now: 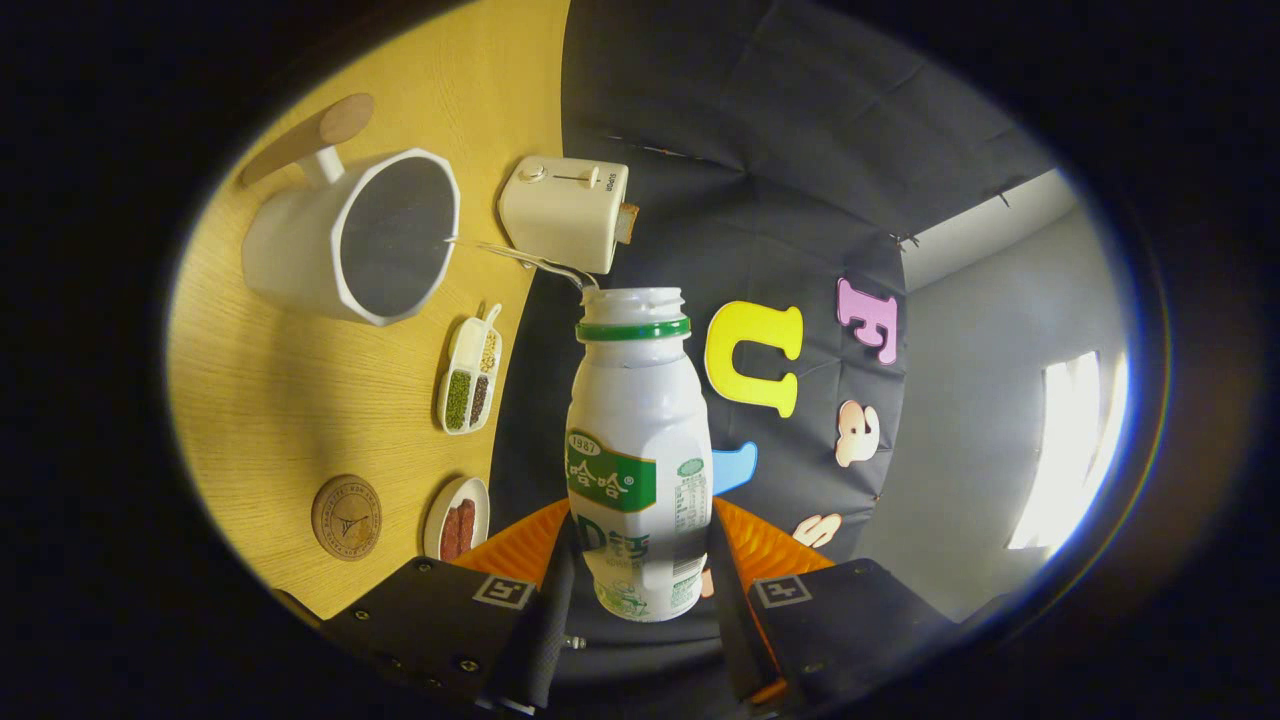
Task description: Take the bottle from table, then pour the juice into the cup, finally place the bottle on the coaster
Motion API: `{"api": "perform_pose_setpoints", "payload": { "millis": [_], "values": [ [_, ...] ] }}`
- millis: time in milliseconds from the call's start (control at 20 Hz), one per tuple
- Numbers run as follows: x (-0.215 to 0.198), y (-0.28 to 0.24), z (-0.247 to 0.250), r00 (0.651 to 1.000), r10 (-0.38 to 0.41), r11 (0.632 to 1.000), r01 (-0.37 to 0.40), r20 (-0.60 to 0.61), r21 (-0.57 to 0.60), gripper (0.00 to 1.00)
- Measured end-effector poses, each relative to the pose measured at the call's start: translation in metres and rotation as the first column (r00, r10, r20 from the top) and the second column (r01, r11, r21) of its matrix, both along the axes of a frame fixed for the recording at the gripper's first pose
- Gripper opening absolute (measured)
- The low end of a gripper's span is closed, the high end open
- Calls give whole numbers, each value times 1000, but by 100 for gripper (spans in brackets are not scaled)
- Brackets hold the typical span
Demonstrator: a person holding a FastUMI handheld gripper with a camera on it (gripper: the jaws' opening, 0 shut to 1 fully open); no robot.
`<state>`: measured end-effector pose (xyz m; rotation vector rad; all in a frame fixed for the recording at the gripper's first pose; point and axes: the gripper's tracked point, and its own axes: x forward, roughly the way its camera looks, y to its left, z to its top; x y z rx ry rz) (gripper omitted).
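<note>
A white plastic bottle (638, 450) with a green label and a green neck ring sits between my two fingers, and my gripper (640, 560) is shut on its lower body. The bottle's mouth is uncapped. The whole view is rolled on its side, so the bottle is tipped toward the white cup (350, 235) with the wooden handle. A thin clear stream (520, 258) runs from the bottle's mouth to the cup's rim. The round wooden coaster (346, 517) lies on the table beside my left finger, bare.
A cream toaster (565, 210) stands on the wooden table (290, 390) beyond the cup. A small divided dish of beans (470, 375) and a small plate with red pieces (456, 520) lie between the cup and the coaster.
</note>
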<state>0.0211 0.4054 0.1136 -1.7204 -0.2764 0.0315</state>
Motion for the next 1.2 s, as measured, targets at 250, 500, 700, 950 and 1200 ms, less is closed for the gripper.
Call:
{"api": "perform_pose_setpoints", "payload": {
  "millis": [250, 500, 700, 950, 1200],
  "values": [
    [-1, 1, 3, 1000, 2, 1000, -2, 14, -25, 65],
    [-2, 2, 5, 1000, 7, 999, -6, 23, -35, 65],
    [-2, 4, 7, 1000, 7, 999, -6, 30, -48, 65],
    [-3, 4, 10, 999, 8, 998, -5, 41, -69, 65],
    [-2, 4, 10, 998, 12, 996, -7, 55, -92, 65]
  ]
}}
